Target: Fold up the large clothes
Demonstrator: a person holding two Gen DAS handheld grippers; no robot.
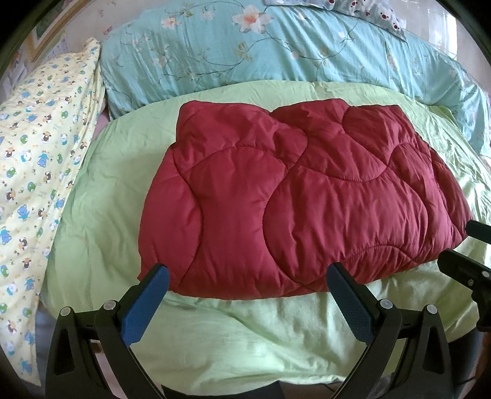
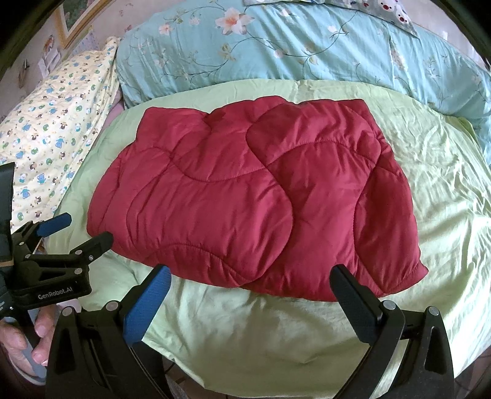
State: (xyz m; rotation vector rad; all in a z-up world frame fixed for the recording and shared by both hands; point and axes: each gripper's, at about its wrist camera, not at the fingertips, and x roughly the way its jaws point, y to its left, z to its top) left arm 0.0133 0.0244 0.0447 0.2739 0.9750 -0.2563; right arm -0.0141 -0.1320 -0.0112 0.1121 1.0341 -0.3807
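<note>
A dark red quilted garment [image 1: 294,196] lies folded into a rough rectangle on the light green sheet [image 1: 101,214]. It also shows in the right wrist view [image 2: 245,196]. My left gripper [image 1: 245,273] is open and empty, its fingertips at the garment's near edge. My right gripper [image 2: 251,270] is open and empty, also at the near edge, further right. The left gripper shows in the right wrist view [image 2: 86,228] beside the garment's near left corner. The right gripper shows at the right edge of the left wrist view [image 1: 463,245].
A teal floral duvet [image 1: 276,52] lies bunched along the far side of the bed. A yellow cartoon-print pillow [image 1: 40,159] lies at the left. A wall with a picture frame [image 2: 76,21] stands behind. The sheet's near edge [image 2: 276,368] drops off below the grippers.
</note>
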